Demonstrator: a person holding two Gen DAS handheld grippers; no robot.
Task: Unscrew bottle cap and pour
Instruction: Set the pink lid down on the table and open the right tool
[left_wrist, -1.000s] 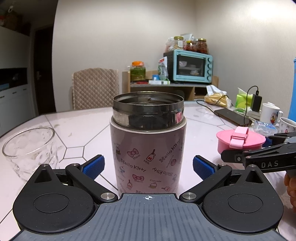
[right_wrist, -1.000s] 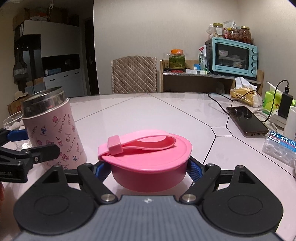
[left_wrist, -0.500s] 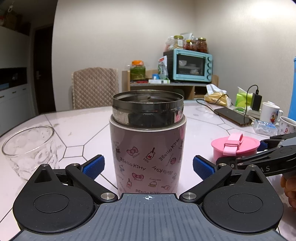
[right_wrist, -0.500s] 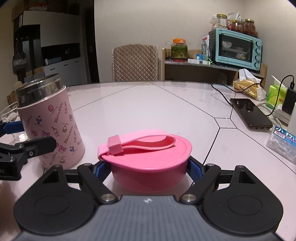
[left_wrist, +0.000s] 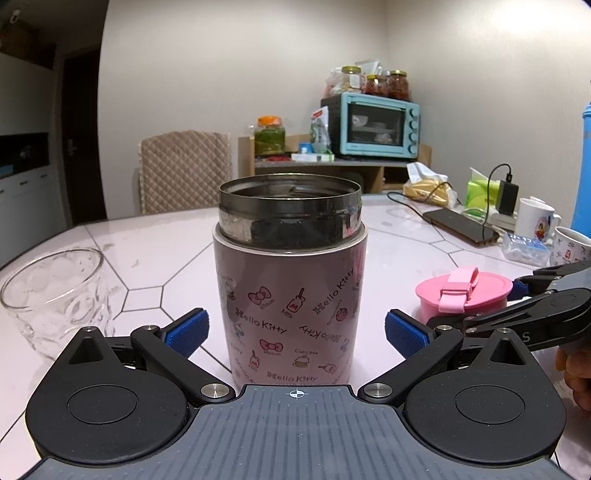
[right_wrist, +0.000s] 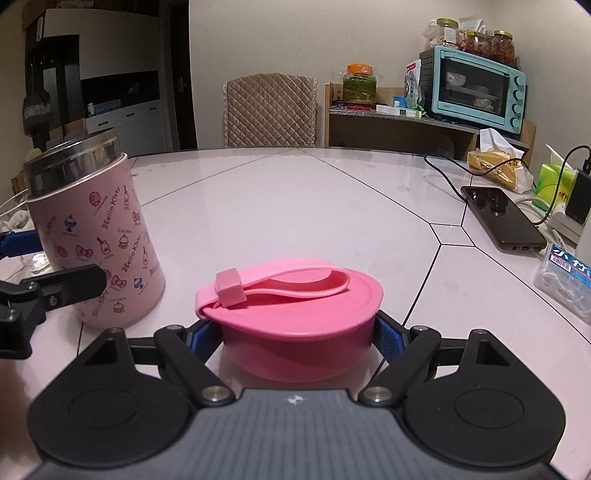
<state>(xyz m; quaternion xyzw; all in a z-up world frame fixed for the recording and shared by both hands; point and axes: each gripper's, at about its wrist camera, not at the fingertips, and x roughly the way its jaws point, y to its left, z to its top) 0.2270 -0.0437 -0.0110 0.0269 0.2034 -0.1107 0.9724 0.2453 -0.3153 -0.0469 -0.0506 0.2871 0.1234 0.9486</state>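
Two hand-held grippers busy: right hand-held gripper (right_wrist: 297, 328) pinching pink cap (right_wrist: 291, 314) low over bench (right_wrist: 295, 206), left hand-held gripper (left_wrist: 295, 330) spread around uncapped bottle (left_wrist: 290, 280); squeeze mid-body squarely, tip slowly toward glass (left_wrist: 51, 288).

Shiny steel-rimmed jar (left_wrist: 290, 280), matt plastic lid (right_wrist: 299, 317) (glossy table (right_wrist: 295, 192)).

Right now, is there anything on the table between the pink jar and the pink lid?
No. In the right wrist view, only bare table separates the pink jar from the pink lid, which the right gripper clamps.
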